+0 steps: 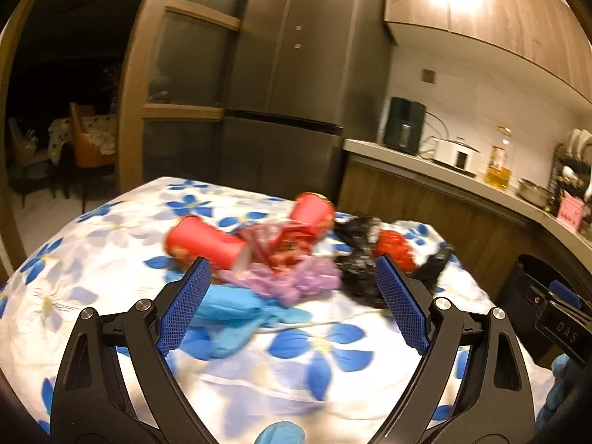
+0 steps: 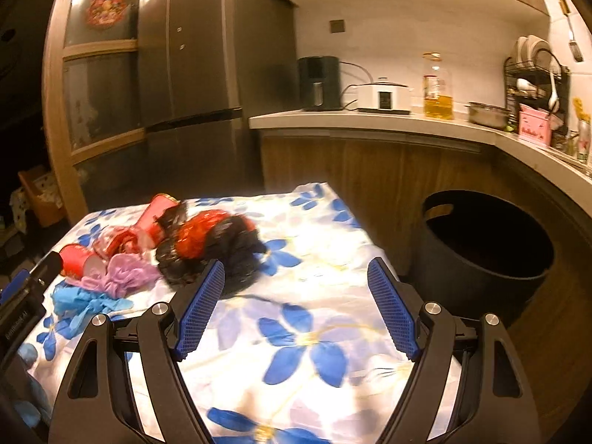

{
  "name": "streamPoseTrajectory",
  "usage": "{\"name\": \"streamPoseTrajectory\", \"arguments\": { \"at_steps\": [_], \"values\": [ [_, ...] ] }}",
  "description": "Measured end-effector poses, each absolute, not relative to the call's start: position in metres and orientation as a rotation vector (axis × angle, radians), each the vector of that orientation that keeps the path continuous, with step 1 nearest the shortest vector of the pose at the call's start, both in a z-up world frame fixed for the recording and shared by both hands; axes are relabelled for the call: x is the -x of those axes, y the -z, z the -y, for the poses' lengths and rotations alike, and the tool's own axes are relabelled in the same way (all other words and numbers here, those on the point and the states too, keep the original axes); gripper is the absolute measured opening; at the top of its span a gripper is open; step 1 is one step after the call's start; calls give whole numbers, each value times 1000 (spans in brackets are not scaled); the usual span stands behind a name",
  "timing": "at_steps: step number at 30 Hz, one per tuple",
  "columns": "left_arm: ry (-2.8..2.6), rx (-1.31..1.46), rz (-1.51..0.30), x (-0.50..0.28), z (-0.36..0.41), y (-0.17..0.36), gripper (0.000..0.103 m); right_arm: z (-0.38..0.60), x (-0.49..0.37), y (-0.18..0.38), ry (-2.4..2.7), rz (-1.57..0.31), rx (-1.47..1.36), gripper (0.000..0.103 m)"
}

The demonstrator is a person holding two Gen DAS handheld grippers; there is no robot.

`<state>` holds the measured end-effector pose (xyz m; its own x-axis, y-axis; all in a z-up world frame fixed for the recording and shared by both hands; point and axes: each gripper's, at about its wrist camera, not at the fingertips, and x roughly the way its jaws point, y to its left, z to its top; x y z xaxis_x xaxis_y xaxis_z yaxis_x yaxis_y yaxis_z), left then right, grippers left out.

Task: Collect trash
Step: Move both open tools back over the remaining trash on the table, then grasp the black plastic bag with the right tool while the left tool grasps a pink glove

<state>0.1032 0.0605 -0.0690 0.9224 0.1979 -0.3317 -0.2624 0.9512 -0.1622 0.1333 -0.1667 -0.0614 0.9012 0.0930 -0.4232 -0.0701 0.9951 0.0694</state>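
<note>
The left gripper (image 1: 292,288) and the right gripper (image 2: 296,296) both stand spread wide over the white tablecloth with blue flowers (image 2: 314,333), nothing between their blue pads. The trash lies heaped mid-table: two red paper cups (image 1: 203,244), a crumpled purple bag (image 1: 296,277), blue plastic gloves (image 1: 222,314) and a black bag (image 2: 229,255), blurred, perhaps wrapping something red. A round black bin (image 2: 488,255) stands beside the table.

Red cups (image 1: 207,246) on a white, blue-flowered tablecloth (image 1: 318,347).
</note>
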Motion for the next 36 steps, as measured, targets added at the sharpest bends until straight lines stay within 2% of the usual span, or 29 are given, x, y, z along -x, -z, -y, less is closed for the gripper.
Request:
{"name": "streamPoseTrajectory", "arguments": {
  "at_steps": [12, 16, 18, 21, 23, 25, 26, 29, 36],
  "values": [
    [-276, 223, -332, -112, -81, 80, 89, 133, -181, 82, -137, -456, -58, 78],
    [-269, 219, -346, -121, -83, 84, 88, 118, -205, 88, -154, -464, -64, 71],
    [-269, 210, -349, -124, -84, 85, 87, 113, -214, 90, -157, -470, -64, 66],
    [-268, 207, -352, -129, -86, 85, 86, 107, -226, 96, -164, -499, -68, 49],
    [-258, 212, -356, -134, -86, 85, 85, 105, -230, 102, -175, -525, -65, 28],
    [-244, 209, -360, -140, -84, 85, 82, 104, -230, 108, -186, -537, -51, 11],
    [-234, 205, -364, -143, -83, 86, 81, 105, -228, 109, -191, -537, -44, 8],
    [-207, 172, -383, -158, -75, 86, 76, 112, -218, 105, -200, -518, -46, 4],
    [-146, 122, -499, -201, -59, 96, 52, 129, -192, 83, -213, -463, -65, 4]
  ]
}}
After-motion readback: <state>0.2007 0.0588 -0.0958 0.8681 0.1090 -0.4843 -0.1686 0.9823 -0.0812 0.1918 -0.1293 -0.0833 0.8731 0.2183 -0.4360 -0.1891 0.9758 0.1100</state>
